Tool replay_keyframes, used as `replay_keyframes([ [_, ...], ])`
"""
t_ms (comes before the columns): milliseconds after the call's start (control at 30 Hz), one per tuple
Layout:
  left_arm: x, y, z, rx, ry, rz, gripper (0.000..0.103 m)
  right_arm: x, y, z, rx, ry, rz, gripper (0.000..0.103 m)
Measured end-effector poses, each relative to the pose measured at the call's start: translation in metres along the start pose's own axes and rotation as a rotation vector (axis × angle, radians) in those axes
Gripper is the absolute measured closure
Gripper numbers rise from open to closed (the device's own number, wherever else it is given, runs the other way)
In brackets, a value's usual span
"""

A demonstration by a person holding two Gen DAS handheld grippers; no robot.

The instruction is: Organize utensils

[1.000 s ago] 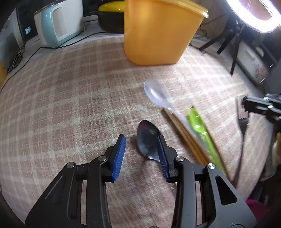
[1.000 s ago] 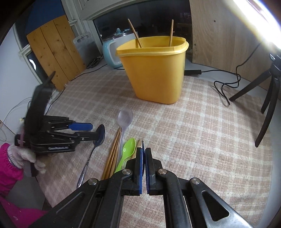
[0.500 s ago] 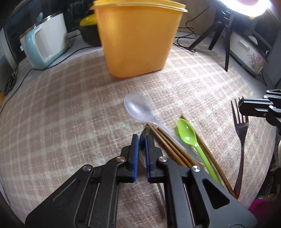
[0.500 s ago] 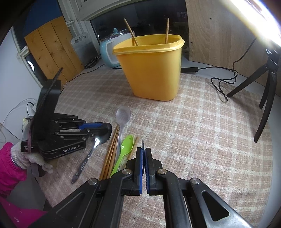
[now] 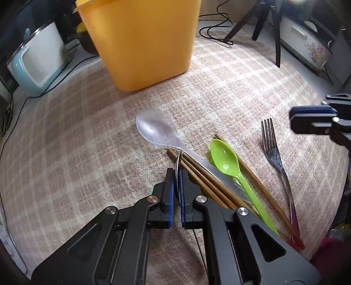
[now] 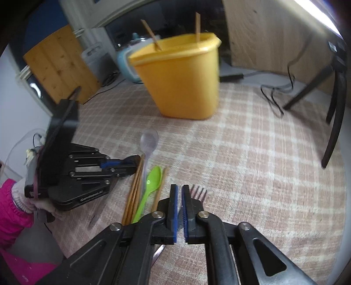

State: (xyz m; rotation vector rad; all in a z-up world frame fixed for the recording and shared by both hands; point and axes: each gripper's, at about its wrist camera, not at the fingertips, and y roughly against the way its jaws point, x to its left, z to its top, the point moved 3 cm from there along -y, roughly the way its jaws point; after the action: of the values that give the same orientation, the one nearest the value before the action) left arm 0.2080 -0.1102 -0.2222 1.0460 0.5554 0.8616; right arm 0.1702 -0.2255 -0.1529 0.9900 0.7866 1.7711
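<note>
Both views were fairly bright but uneven. In the right wrist view a strong white light (image 6: pixel 320 17) burned out the upper right corner, with glare spilling over the wooden wall (image 6: pixel 263 37). The yellow bin (image 6: pixel 182 81) was smeared by motion blur, its rim doubled, and the checked cloth (image 6: pixel 252 153) looked soft. In the left wrist view the cloth (image 5: pixel 65 142) blurred toward the left edge, while the clear spoon (image 5: pixel 158 129) and green spoon (image 5: pixel 226 160) lay sharp, each with a small highlight. Shadows were soft and short. Fisheye bending curved the edges, and the corners fell to black.
</note>
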Motion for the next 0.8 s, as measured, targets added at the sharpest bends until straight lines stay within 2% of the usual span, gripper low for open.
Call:
replay_keyframes([
  [33, 0.001, 0.0, 0.0, -0.001, 0.006, -0.006, 0.101, -0.005, -0.004, 0.0, 0.003, -0.018, 0.021, 0.074],
  [67, 0.003, 0.0, -0.001, -0.004, 0.014, -0.014, 0.101, -0.008, -0.006, -0.001, 0.006, -0.027, 0.029, 0.073],
  [300, 0.012, 0.004, -0.007, -0.017, 0.07, -0.05, 0.102, -0.036, -0.039, -0.008, 0.038, -0.094, 0.033, 0.07],
  [400, 0.012, 0.005, -0.009, -0.023, 0.072, -0.049, 0.102, -0.033, -0.039, -0.009, 0.006, -0.082, 0.051, 0.07],
  [467, 0.013, 0.005, -0.009, -0.022, 0.079, -0.053, 0.102, -0.029, -0.041, -0.009, 0.008, -0.067, 0.061, 0.079],
  [600, 0.014, 0.008, -0.01, -0.025, 0.082, -0.053, 0.102, -0.021, -0.044, -0.008, 0.013, -0.033, 0.052, 0.088],
  [667, 0.016, 0.012, -0.011, -0.037, 0.087, -0.051, 0.102, -0.018, -0.041, -0.007, 0.009, -0.038, 0.068, 0.103],
  [800, 0.023, 0.026, -0.014, -0.071, 0.11, -0.056, 0.102, -0.008, -0.029, -0.004, -0.007, -0.021, 0.048, 0.103],
])
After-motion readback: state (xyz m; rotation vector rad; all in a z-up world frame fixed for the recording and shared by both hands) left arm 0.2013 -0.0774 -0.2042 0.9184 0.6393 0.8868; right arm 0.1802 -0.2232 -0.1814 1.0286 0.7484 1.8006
